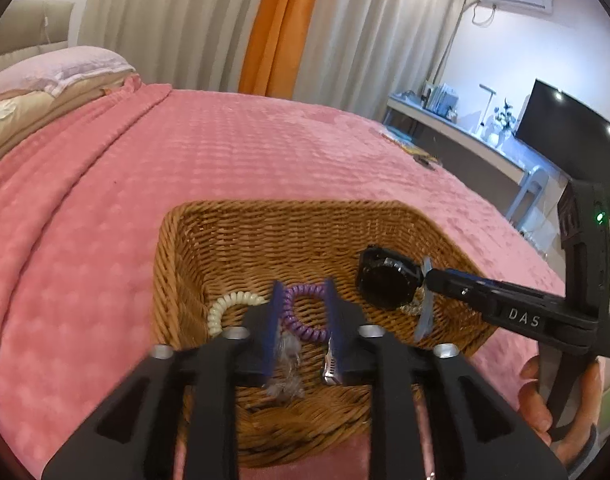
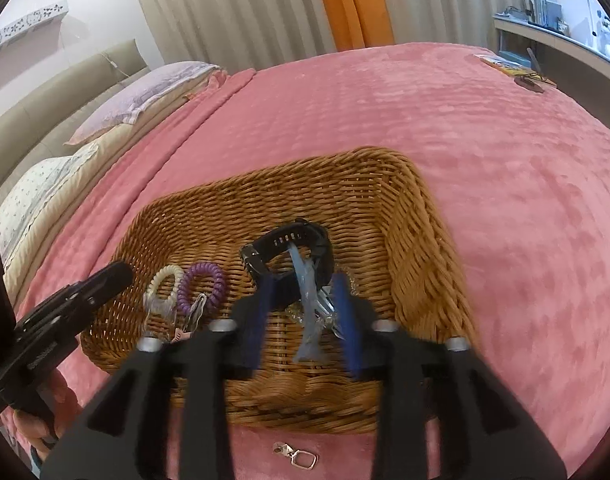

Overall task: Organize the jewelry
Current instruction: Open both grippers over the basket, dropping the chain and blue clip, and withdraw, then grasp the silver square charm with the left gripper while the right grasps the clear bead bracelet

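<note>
A wicker basket (image 1: pixel 185 248) (image 2: pixel 417 216) sits on the pink bedspread. Inside lie a black watch (image 1: pixel 385 280) (image 2: pixel 289 240), a purple coil hair tie (image 1: pixel 305 312) (image 2: pixel 203 282), a cream coil hair tie (image 1: pixel 225 308) (image 2: pixel 163 276), a pale blue strip (image 1: pixel 425 312) (image 2: pixel 309 304), a metal clip (image 1: pixel 331 368) and a clear wrapper (image 1: pixel 283 364). My left gripper (image 1: pixel 303 320) is open over the purple tie, holding nothing. My right gripper (image 2: pixel 305 308) is open, its fingers either side of the blue strip beside the watch. A small silver charm (image 2: pixel 301 456) lies on the bed outside the basket.
Pillows (image 1: pixel 57 68) and a headboard are at the bed's far left. Books and a dark object (image 2: pixel 521 72) lie at the bed's far right edge. A desk with a monitor (image 1: pixel 565 136) stands beyond the bed. Curtains hang behind.
</note>
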Demonstrator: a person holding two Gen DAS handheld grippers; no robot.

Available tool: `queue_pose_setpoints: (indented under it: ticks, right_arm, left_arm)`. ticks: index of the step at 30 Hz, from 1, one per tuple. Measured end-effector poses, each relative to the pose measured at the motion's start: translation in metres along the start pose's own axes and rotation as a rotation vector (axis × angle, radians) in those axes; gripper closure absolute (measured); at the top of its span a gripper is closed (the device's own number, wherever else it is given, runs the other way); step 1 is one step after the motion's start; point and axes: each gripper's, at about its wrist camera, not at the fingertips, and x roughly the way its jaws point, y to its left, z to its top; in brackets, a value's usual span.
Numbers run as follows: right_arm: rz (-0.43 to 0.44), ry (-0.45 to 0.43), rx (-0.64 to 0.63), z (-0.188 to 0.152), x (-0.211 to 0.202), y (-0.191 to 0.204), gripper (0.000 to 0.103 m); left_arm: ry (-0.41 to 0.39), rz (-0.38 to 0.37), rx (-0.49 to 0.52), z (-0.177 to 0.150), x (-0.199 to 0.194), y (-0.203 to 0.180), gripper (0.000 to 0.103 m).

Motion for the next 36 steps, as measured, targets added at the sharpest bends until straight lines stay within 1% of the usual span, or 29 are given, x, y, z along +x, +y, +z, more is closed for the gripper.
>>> queue_pose_setpoints:
  ticks: [1, 3, 4, 5, 6, 9, 12, 13, 15, 18, 23, 26, 28, 30, 31, 32, 33, 36]
  right_arm:
    - [-0.001, -0.009, -0.004, 0.000, -0.002, 0.001, 0.066]
    - [0.004, -0.040, -0.009, 0.001, -0.010, 0.003, 0.066]
    - [0.008, -0.055, -0.012, 0.000, -0.015, 0.004, 0.066]
    - [0.008, -0.071, -0.015, 0.001, -0.020, 0.006, 0.066]
    - [0.007, -0.091, -0.022, 0.000, -0.027, 0.008, 0.066]
    - [-0.001, -0.142, -0.044, -0.007, -0.050, 0.016, 0.066]
    - [-0.009, -0.180, -0.077, -0.022, -0.071, 0.027, 0.066]
    - [-0.017, -0.187, -0.089, -0.028, -0.077, 0.031, 0.066]
    - [-0.023, -0.186, -0.108, -0.045, -0.089, 0.038, 0.066]
    - [-0.034, -0.152, -0.124, -0.070, -0.096, 0.044, 0.066]
    - [-0.054, -0.031, -0.152, -0.109, -0.087, 0.045, 0.066]
    - [-0.051, 0.039, -0.154, -0.126, -0.076, 0.042, 0.066]
    - [-0.048, 0.055, -0.163, -0.130, -0.074, 0.042, 0.066]
    - [-0.052, 0.066, -0.170, -0.133, -0.071, 0.044, 0.066]
    - [-0.058, 0.074, -0.170, -0.134, -0.069, 0.044, 0.066]
    - [-0.060, 0.085, -0.171, -0.135, -0.067, 0.044, 0.066]
    - [-0.062, 0.100, -0.175, -0.137, -0.064, 0.044, 0.066]
    - [-0.074, 0.123, -0.189, -0.140, -0.056, 0.045, 0.066]
  left_arm:
    - [-0.016, -0.002, -0.007, 0.000, -0.006, 0.000, 0.071]
    - [-0.045, -0.015, -0.018, 0.001, -0.020, 0.002, 0.071]
    - [-0.057, -0.017, -0.023, 0.002, -0.025, 0.003, 0.069]
    - [-0.075, -0.021, -0.030, 0.002, -0.034, 0.004, 0.064]
    - [-0.094, -0.024, -0.039, 0.001, -0.043, 0.004, 0.062]
    - [-0.150, -0.022, -0.073, -0.004, -0.078, 0.011, 0.061]
    - [-0.178, -0.015, -0.109, -0.018, -0.101, 0.020, 0.061]
    - [-0.174, -0.008, -0.128, -0.028, -0.108, 0.023, 0.061]
    - [-0.149, 0.002, -0.139, -0.040, -0.111, 0.026, 0.061]
    - [-0.094, 0.042, -0.127, -0.059, -0.111, 0.024, 0.061]
    - [-0.009, 0.065, -0.125, -0.083, -0.104, 0.023, 0.061]
    - [0.036, 0.064, -0.133, -0.097, -0.098, 0.027, 0.061]
    - [0.056, 0.070, -0.137, -0.101, -0.096, 0.029, 0.061]
    - [0.073, 0.051, -0.128, -0.103, -0.092, 0.029, 0.061]
    - [0.105, 0.036, -0.111, -0.106, -0.086, 0.026, 0.061]
    - [0.131, 0.042, -0.097, -0.108, -0.081, 0.024, 0.061]
    - [0.164, 0.071, -0.074, -0.110, -0.074, 0.020, 0.061]
    - [0.194, 0.117, -0.030, -0.113, -0.066, 0.010, 0.061]
